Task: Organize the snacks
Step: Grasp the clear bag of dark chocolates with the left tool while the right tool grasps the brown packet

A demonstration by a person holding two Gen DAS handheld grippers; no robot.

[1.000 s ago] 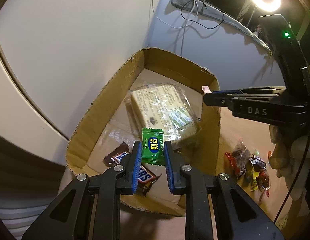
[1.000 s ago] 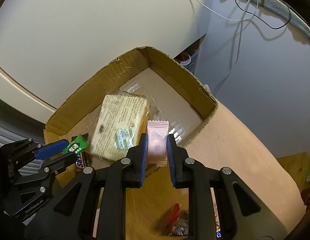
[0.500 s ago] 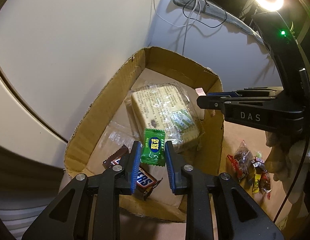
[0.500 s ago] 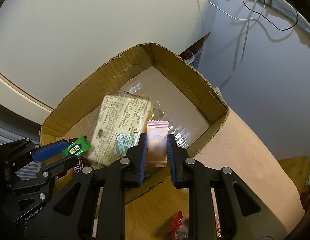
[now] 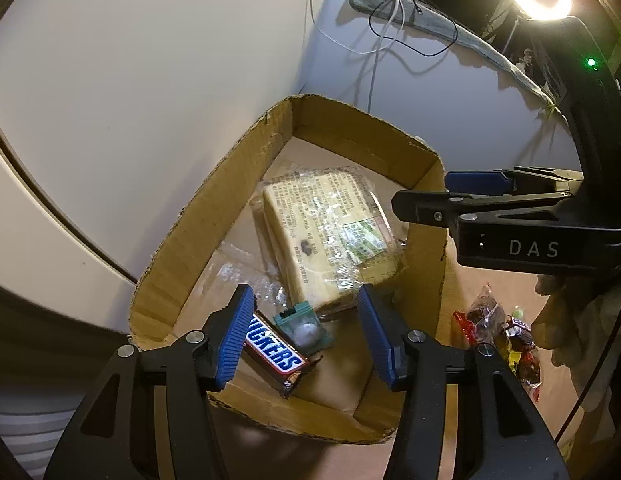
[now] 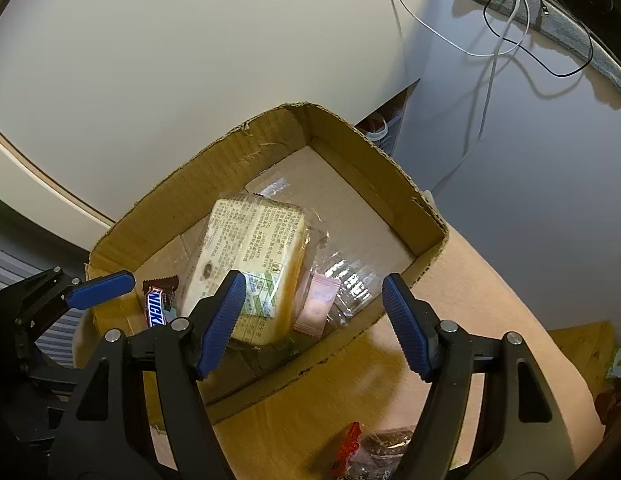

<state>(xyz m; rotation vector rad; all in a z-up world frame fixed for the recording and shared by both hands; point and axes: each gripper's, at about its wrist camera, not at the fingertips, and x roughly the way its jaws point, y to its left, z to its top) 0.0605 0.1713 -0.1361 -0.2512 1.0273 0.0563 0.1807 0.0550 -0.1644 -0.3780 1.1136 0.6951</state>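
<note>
Box: a shallow brown cardboard box (image 5: 214,216) is sitting on a tan tabletop (image 6: 482,292), its torn rim filling the middle of both wrist views.

Bread pack: a large pale-yellow loaf in clear printed wrap (image 5: 330,236) is lying flat on the box floor, at 12 o'clock from the left jaws and at 11 o'clock from the right jaws.

Left gripper: the black left gripper with blue ribbed pads (image 5: 306,338) is hovering over the near end of the box with its jaws spread wide, gripping nothing.

Right gripper: the black right gripper with blue ribbed pads (image 6: 314,324) is hanging above the box's near wall, its jaws likewise gaping and holding nothing.

Chocolate bar: a brown Snickers bar with a blue-and-white logo (image 5: 278,354) is lying on the box floor, just inside the left-hand pad of the left gripper, pointing toward 5 o'clock.

Pink sachet: a small pale-pink crimped sachet (image 6: 317,306) is resting on the box floor against the loaf's side, between the right jaws and touching neither pad.

Green candy: a small teal-green sachet with a pale round lump showing (image 5: 304,328) is lying face down between the left jaws, touching the bar at its 9 o'clock, free of both pads.

Loose snacks: a cluster of red, yellow and dark wrapped sweets (image 5: 498,332) is lying on the tabletop outside the box, at 3 o'clock from the left jaws.
</note>
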